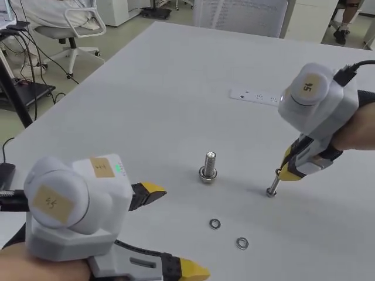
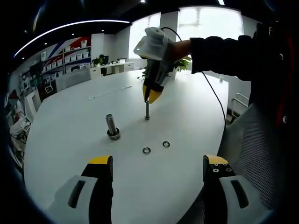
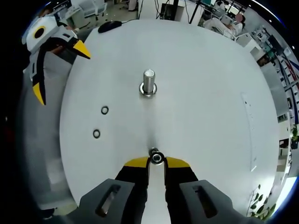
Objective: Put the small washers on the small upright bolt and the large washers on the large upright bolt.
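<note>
Right gripper (image 1: 285, 171) pinching a washer (image 3: 156, 157), held at the top of the small bolt (image 2: 147, 112); threading judged in hand. Release is called for next, then pickup of the loose washers (image 1: 215, 223) lying near the large bolt (image 1: 209, 167). Left gripper (image 2: 158, 162) spread, idle.

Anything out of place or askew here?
Nothing stands out. The large silver bolt and thin small bolt stand upright; two loose steel washers lie flat on the white table; the right gripper pinches a small washer atop the small bolt.
</note>
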{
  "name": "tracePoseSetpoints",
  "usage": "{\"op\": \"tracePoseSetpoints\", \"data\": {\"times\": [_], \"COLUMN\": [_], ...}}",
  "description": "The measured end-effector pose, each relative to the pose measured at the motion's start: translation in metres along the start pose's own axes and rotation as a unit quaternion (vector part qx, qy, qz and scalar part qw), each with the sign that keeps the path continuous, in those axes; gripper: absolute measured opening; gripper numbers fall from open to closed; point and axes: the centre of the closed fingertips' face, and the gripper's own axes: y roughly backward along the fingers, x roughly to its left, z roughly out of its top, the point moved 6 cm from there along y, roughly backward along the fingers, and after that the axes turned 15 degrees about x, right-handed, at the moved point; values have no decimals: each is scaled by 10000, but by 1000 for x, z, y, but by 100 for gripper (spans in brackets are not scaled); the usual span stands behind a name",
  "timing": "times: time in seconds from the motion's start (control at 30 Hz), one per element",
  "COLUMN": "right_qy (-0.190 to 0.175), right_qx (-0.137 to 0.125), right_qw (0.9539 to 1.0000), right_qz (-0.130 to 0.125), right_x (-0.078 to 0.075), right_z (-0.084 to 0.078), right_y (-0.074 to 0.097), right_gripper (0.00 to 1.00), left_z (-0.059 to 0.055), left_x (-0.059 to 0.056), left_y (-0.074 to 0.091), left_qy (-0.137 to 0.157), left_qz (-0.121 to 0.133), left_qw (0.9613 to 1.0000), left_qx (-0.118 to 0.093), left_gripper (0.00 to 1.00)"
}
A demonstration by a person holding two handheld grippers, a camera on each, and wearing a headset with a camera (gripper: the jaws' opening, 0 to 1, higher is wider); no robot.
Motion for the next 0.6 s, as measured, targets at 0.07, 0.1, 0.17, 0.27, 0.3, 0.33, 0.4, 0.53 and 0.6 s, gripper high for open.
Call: {"op": "tracePoseSetpoints", "data": {"times": [0.07,0.1,0.17,0.27,0.3,0.33,0.4,0.53,0.6], "right_qy": [3,15,13,16,22,24,27,27,15], "right_qx": [13,21,36,47,45,47,58,78,92], "right_qw": [10000,10000,10000,10000,10000,10000,10000,9999,9999], "right_qz": [9,16,43,59,51,51,63,84,109], "right_x": [0,0,0,0,0,0,0,0,1], "right_z": [0,0,0,0,1,1,1,1,1], "right_y": [-1,-2,-3,-4,-4,-5,-6,-9,-12], "right_gripper": [13,13,13,13,13,13,13,13,13], "left_z": [0,0,0,0,0,0,0,-1,-1], "left_x": [0,0,0,0,0,0,1,1,1], "left_y": [0,0,0,0,0,0,0,0,-1], "left_qy": [-8,-2,-9,3,-3,0,0,8,6], "left_qz": [6,-4,9,2,8,-4,5,3,6], "left_qw": [10000,10000,10000,10000,10000,10000,10000,10000,10000], "left_qx": [5,7,13,4,10,14,12,15,18], "left_gripper": [79,79,79,79,79,79,79,79,79]}}
